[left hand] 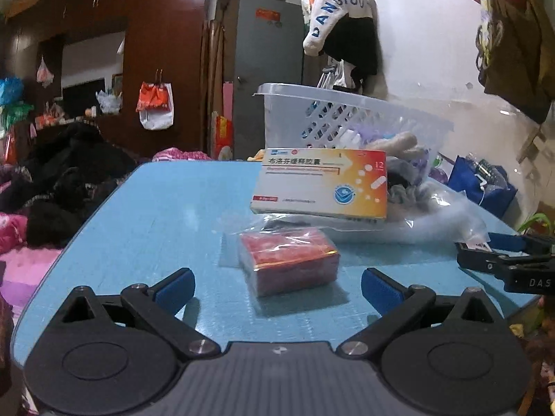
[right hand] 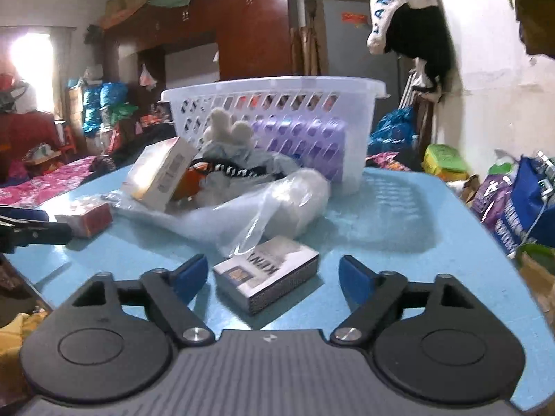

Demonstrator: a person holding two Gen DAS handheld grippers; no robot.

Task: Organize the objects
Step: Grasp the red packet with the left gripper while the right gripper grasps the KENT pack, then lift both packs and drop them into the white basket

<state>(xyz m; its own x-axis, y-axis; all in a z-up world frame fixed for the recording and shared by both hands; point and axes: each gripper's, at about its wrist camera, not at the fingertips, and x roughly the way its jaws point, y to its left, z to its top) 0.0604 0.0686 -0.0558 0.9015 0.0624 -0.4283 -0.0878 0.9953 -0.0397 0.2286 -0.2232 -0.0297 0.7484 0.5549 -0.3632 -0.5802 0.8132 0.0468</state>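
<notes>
On blue table (right hand: 399, 208), white basket (right hand: 277, 90) sits at the far edge. Nearer than basket: clutter pile with medicine box (left hand: 322, 183) tilted on a clear plastic bag (right hand: 263, 204). Left gripper (left hand: 277, 287) jaws apart, red wrapped box (left hand: 288, 260) between them, untouched. Right gripper (right hand: 274, 280) jaws apart, straddling grey box (right hand: 267, 274), pads clear of it.

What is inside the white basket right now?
Through the white basket's holes, a purple item shows inside. The basket wall and the pile in front cover the rest, so further contents cannot be told.
</notes>
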